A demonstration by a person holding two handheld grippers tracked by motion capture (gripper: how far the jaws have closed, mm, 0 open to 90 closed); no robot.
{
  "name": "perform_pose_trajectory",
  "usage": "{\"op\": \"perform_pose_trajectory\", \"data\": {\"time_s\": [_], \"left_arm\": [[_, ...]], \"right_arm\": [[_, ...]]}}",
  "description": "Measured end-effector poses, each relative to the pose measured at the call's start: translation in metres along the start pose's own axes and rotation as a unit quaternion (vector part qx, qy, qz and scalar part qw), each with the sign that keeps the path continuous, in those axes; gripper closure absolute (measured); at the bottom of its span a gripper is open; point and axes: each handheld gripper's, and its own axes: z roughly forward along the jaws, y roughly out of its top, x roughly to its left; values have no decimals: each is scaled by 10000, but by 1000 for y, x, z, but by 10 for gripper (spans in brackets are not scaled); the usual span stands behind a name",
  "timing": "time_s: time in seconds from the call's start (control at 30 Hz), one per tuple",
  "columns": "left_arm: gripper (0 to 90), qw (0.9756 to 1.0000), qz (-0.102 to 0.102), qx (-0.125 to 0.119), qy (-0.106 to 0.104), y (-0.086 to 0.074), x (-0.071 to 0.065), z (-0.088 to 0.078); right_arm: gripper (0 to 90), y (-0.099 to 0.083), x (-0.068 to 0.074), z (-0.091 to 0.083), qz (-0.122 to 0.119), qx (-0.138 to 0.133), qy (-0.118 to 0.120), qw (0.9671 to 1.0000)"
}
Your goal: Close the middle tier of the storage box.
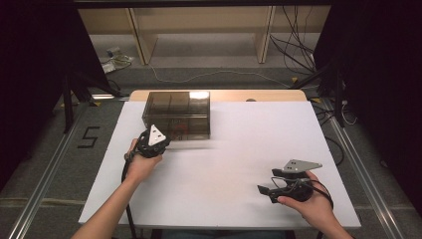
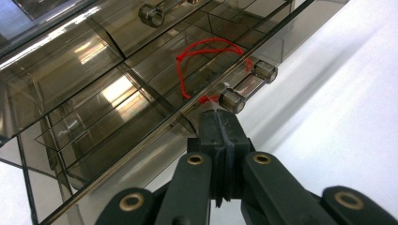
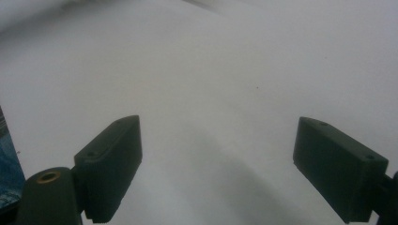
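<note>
Left gripper (image 2: 220, 123) fingers clenched empty just short of the drawer box's (image 1: 176, 113) bar handle (image 2: 248, 86) near the counter's far-left corner; rigid slick plastic, light, pinch that handle; right gripper (image 3: 217, 161) released.

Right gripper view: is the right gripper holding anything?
No. The right gripper has its jaws wide apart, with nothing but bare white table between them.

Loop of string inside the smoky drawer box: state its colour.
Red; the string shows best in the left gripper view.
</note>
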Motion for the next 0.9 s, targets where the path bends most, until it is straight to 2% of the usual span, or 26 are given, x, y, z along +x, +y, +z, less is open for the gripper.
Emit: {"op": "perform_pose_trajectory", "data": {"time_s": [0.33, 0.9], "left_arm": [[898, 9999, -95, -35, 43, 2, 2, 4], [898, 10000, -64, 4, 70, 3, 3, 5]], "right_arm": [[167, 0, 0, 0, 6, 4, 10, 10000], [167, 0, -1, 1, 19, 24, 17, 10000]]}}
